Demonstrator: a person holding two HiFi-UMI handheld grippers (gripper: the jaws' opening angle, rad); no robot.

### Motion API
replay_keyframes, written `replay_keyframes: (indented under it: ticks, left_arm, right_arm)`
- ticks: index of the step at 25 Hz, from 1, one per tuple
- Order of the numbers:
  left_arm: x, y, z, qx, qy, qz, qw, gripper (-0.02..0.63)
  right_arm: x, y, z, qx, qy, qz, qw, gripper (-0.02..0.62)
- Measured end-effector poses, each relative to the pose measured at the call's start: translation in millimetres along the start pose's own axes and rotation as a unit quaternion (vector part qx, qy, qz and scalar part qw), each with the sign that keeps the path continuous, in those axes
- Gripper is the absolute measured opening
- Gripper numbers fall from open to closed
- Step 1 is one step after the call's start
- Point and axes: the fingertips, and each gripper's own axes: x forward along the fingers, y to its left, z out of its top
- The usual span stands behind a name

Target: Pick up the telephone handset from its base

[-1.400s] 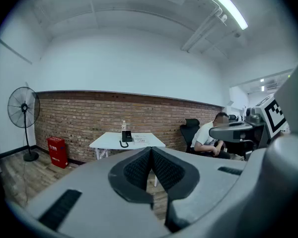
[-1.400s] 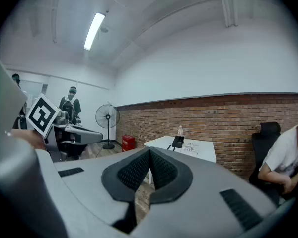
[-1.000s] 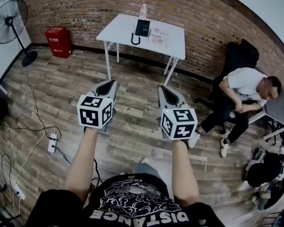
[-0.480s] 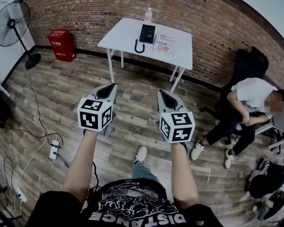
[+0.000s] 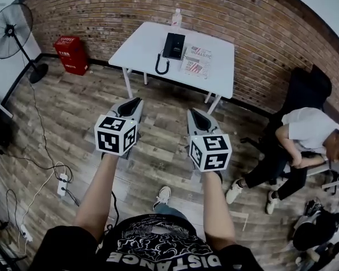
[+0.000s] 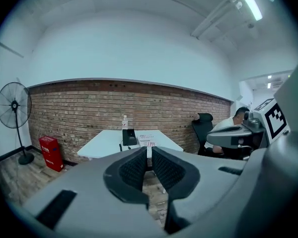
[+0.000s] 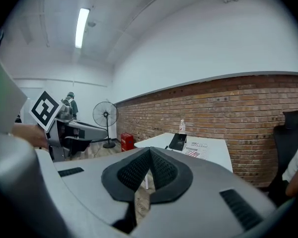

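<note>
The phone (image 5: 173,45) is a flat black slab lying on the bench (image 5: 141,45), towards the bench's back edge and about midway along it. It is too small here for me to tell the handset from the base. A black cord (image 5: 160,66) loops from the phone's near side towards the bench's front edge.

Beside the phone on the bench lie printed papers (image 5: 195,61). A clear bottle (image 5: 175,18) stands behind the phone at the bench's back edge. The rest of the white bench top is bare, and the front edge near the cord has nothing on it.

My left gripper (image 5: 136,101) and right gripper (image 5: 192,112) hang side by side over the floor (image 5: 158,157), well short of the bench's front edge. Both point at the bench. The jaws of each are together, with nothing between them.

The wooden floor between me and the bench is open. A brick wall (image 5: 101,10) runs behind the bench. To the bench's left a red box (image 5: 71,53) stands against the wall, and a standing fan (image 5: 10,30) is further left. To the bench's right a person (image 5: 296,135) sits bent forward by a black chair (image 5: 312,89).
</note>
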Motion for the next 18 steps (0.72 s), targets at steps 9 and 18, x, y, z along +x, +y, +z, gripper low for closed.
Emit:
replay_keyframes:
  ticks: [9,18]
  left_arm:
    - [80.9,4.5,31.5,0.011,0.004,0.012,0.9999,0.035]
    - [125.0,7.7,34.0,0.009,0.018,0.019,0.9996,0.091]
  right_arm:
    - [46.0,-65.2,14.4,0.013,-0.008,0.01,1.0,0.0]
    - [70.7,-99.0,15.9,0.022,-0.009,0.02,1.0,0.0]
